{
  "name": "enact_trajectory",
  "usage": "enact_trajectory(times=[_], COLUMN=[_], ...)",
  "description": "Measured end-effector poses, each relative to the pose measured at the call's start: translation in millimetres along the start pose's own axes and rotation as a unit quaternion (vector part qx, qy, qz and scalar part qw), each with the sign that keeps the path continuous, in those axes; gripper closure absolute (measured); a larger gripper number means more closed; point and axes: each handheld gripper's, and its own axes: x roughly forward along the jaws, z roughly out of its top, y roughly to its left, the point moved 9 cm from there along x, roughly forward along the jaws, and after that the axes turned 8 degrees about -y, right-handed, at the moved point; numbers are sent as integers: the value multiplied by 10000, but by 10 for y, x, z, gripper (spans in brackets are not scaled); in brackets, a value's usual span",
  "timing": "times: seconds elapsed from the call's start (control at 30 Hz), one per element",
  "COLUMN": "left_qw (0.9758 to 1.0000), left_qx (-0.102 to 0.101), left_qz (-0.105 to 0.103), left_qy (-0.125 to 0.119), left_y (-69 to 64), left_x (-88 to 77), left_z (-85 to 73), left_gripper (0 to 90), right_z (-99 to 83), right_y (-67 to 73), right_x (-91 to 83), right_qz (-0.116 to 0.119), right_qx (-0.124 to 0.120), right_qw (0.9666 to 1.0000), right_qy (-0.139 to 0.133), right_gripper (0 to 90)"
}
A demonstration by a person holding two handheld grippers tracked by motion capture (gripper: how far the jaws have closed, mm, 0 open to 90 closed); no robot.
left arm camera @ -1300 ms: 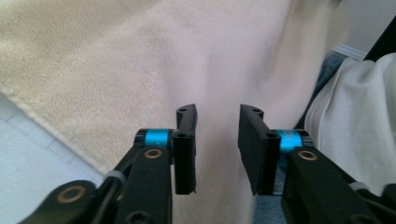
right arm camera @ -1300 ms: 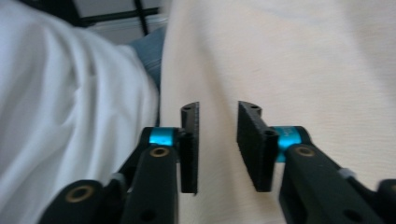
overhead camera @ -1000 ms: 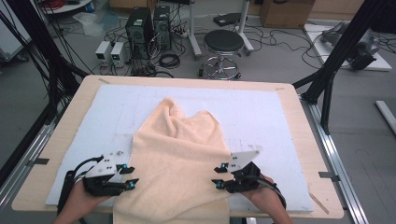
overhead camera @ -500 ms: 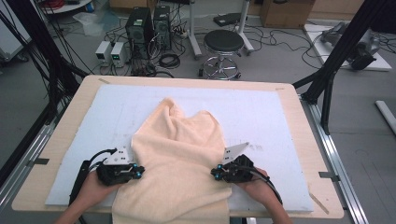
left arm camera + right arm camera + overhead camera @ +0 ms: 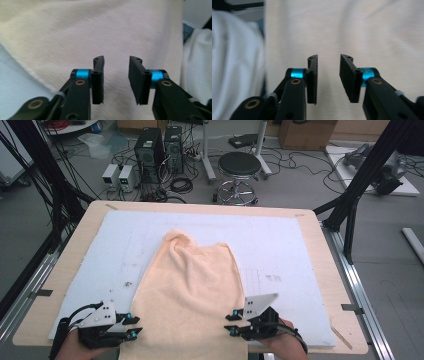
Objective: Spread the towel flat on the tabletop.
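Where the peach-coloured towel (image 5: 192, 290) lies lengthwise down the middle of the white mat (image 5: 300, 250) on the wooden desk (image 5: 90, 225), its far end is bunched into a narrow ridge and its near end reaches the desk's front edge between the person's two hands. The left hand-held gripper (image 5: 134, 326) sits at the towel's near left edge, its tips just beside or touching the cloth; which of the two cannot be told from the high view. In the left gripper view, the left hand-held gripper (image 5: 116, 80) has its two black jaws standing apart with a clear gap, the towel (image 5: 100, 32) spread beyond them and nothing pinched between the pads; these jaws have just been opening. The right hand-held gripper (image 5: 231, 324) is at the towel's near right edge, pointing inward toward the cloth. In the right gripper view, the right hand-held gripper (image 5: 328, 78) likewise shows a gap between its jaws, the towel (image 5: 362, 30) lying past them and no cloth caught between them; these jaws too have just been opening. To the left in that view a white sleeve or garment (image 5: 234, 62) is blurred. Behind the desk on the floor stand a round black stool (image 5: 240, 167) and two dark computer towers (image 5: 159, 150) among loose cables.
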Motion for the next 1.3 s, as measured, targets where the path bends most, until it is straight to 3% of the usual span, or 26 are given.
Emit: enact_trajectory(times=[0.1, 0.2, 0.33, 0.5, 0.6, 0.73, 0.8, 0.83, 0.93, 1.07, 1.17, 1.3], left_qw=[9997, 9992, 9979, 9951, 9932, 9927, 9926, 9928, 9933, 9923, 9946, 9968], left_qx=[-41, -130, -287, -337, -487, -608, -548, -538, -557, -545, -455, -299], left_qz=[223, 363, 546, 896, 1057, 1024, 1062, 1049, 980, 1058, 909, 745], left_qy=[-64, -76, -189, -249, -79, 203, 225, 219, 256, 334, 205, 45], left_y=[260, 520, 806, 1104, 1251, 1296, 1302, 1304, 1283, 1240, 1082, 718], left_x=[136, 311, 551, 799, 889, 984, 1003, 1002, 988, 856, 672, 438], left_z=[84, 167, 280, 390, 365, 243, 223, 229, 227, 228, 236, 207], left_gripper=[602, 585, 553, 573, 590, 576, 586, 641, 825, 864, 865, 865], right_z=[36, 39, 19, 2, -46, -206, -236, -234, -216, -185, -78, 0], right_y=[-325, -670, -1085, -1413, -1559, -1626, -1653, -1658, -1623, -1574, -1434, -1046], right_x=[8, 53, 127, 261, 335, 429, 437, 431, 451, 366, 161, -21], right_qz=[-463, -763, -975, -1006, -1042, -855, -822, -832, -706, -857, -862, -786], right_qx=[-204, -171, 91, 352, 397, 626, 780, 798, 740, 526, 451, 53], right_qw=[9986, 9968, 9951, 9942, 9935, 9934, 9928, 9925, 9937, 9930, 9947, 9964], right_qy=[150, 132, 110, 114, 225, 448, 387, 395, 459, 611, 342, 313], right_gripper=[634, 611, 574, 565, 578, 585, 649, 700, 840, 864, 865, 866])
